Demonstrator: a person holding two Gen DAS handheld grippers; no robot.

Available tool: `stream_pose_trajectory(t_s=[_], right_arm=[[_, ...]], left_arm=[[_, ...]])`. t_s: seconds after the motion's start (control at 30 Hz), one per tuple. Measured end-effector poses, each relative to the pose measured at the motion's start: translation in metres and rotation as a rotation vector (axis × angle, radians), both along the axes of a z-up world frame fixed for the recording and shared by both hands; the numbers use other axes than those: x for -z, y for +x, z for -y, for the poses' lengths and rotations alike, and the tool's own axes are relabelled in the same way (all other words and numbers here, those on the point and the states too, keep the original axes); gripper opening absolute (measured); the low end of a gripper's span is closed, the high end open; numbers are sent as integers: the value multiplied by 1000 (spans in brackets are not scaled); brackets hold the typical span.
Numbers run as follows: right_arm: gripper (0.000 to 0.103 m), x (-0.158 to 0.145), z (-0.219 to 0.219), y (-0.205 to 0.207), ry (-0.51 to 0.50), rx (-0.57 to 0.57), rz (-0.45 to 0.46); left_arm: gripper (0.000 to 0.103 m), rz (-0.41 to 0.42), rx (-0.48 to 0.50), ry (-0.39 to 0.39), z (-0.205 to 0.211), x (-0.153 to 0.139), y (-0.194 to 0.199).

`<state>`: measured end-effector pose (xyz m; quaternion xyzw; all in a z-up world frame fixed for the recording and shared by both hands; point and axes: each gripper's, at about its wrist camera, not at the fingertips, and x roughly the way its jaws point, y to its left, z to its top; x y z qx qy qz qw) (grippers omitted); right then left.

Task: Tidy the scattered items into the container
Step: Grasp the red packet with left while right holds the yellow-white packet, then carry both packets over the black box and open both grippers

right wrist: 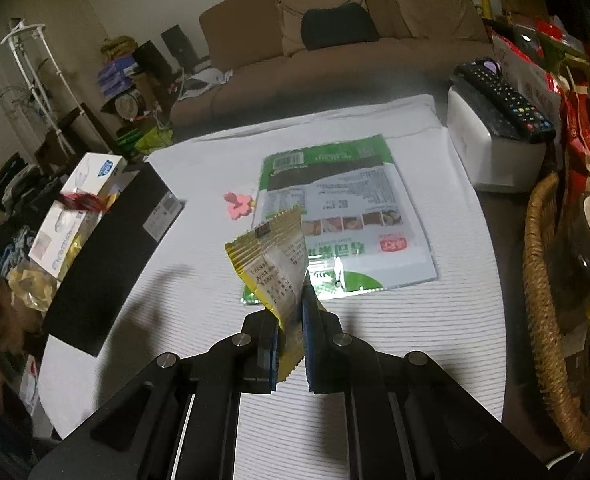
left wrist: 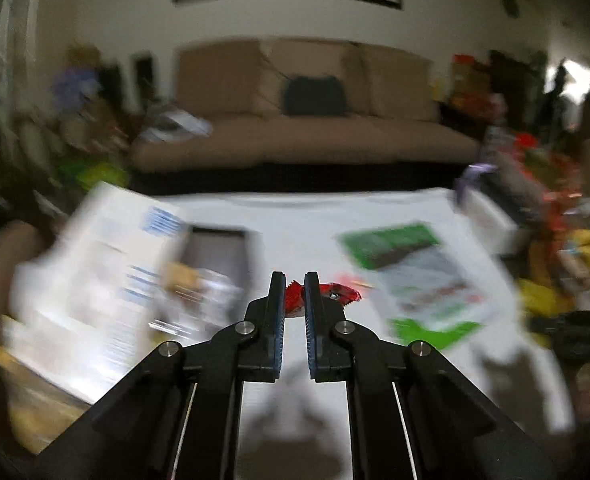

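The left wrist view is blurred by motion. In it my left gripper is shut on a red wrapper, which sticks out to the right of the fingertips above the white cloth. My right gripper is shut on a yellow snack packet, held upright over the cloth. A large green and white packet lies flat mid-table, with a pink flower-shaped piece to its left. A black box at the left edge has a white carton and yellow packets behind its wall.
A wicker basket with jars stands at the right edge. A white box carrying a remote control sits at the far right. A blurred red scrap shows over the carton. A brown sofa is behind the table.
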<state>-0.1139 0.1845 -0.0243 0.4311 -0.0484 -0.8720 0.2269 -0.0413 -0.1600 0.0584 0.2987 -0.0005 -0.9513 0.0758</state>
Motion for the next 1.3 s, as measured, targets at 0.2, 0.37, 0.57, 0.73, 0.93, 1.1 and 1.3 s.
stream_pose_trajectory(t_s=[0.2, 0.37, 0.57, 0.73, 0.93, 1.1, 1.3], right_arm=[[8, 7, 11, 2, 17, -15, 5], [8, 8, 25, 6, 2, -43, -14], [8, 21, 58, 20, 10, -116, 9], [8, 16, 86, 33, -71, -199, 17], [8, -6, 165, 43, -216, -361, 65], [8, -38, 260, 47, -242, -499, 39], [12, -51, 344, 52, -167, -528, 48]], left_arm=[[8, -62, -227, -22, 84, -25, 36], [9, -37, -360, 90, 141, -14, 63], [11, 311, -428, 105, 168, 41, 40], [78, 125, -480, 122, 164, 12, 67], [95, -67, -611, 98, 173, -13, 104], [95, -11, -624, 161, 187, -3, 103], [96, 3, -650, 118, 199, -5, 101]])
